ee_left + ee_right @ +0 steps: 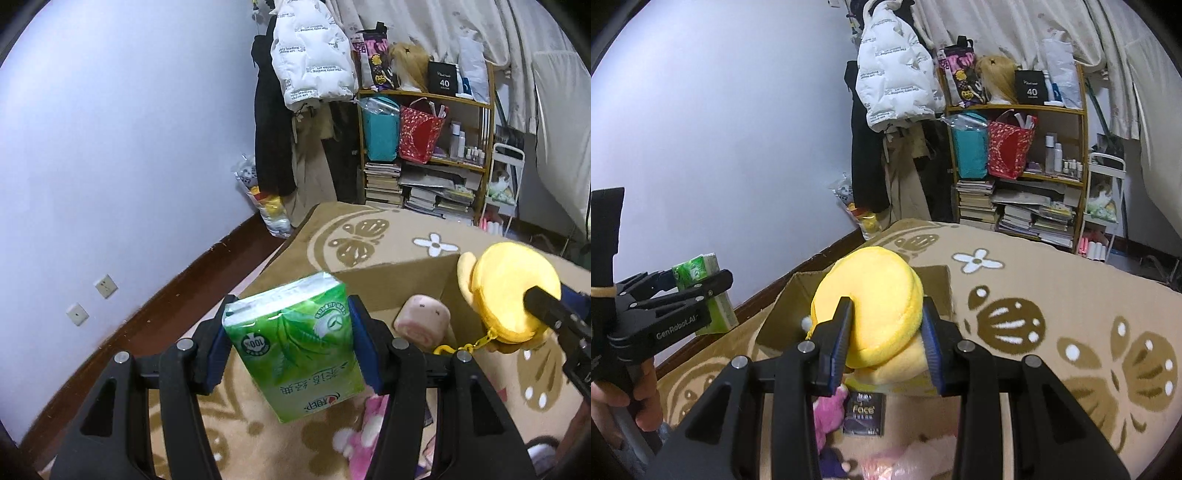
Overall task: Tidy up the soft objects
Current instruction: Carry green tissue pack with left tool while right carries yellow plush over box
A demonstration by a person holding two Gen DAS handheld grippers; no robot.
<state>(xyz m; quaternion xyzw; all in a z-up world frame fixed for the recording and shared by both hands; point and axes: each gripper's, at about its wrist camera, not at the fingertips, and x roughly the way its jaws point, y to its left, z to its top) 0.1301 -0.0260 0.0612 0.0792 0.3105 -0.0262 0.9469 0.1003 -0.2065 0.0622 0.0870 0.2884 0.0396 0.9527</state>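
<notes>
Left gripper [291, 343]: blue pads pressed on both sides of one green tissue pack [295, 347], held clear of the carpet. Pack print reads "100%" in a round badge, plus Chinese characters seen upside down; brand not legible. Seen from the right wrist, this gripper's black body carries the lettering "GenRobot.AI", and a hand [617, 391] grips its handle.

Right gripper [886, 339]: jaws closed on one yellow plush toy [875, 314], squeezing its round top. A yellow clip chain [461, 343] hangs from the toy.

Directly below the right gripper: one dark booklet [866, 413] marked "Face", one magenta plush [827, 413], and pale pink soft items, count unclear.

Just beyond both grippers: one open cardboard box [402, 280] on the patterned beige carpet [1052, 295]. Contents: one pink roll-shaped plush [423, 321] with a small face. The rest of the interior is hidden.

Far beyond, against the curtain: one wooden shelf unit [1015, 109]. Top shelf holds a black box printed "40". Second shelf: one teal bag [969, 153], one red bag [1010, 149], several small bottles. Bottom: stacks of books. Left of the shelf hangs one white puffer jacket [894, 81] with repeated small print, unreadable.
</notes>
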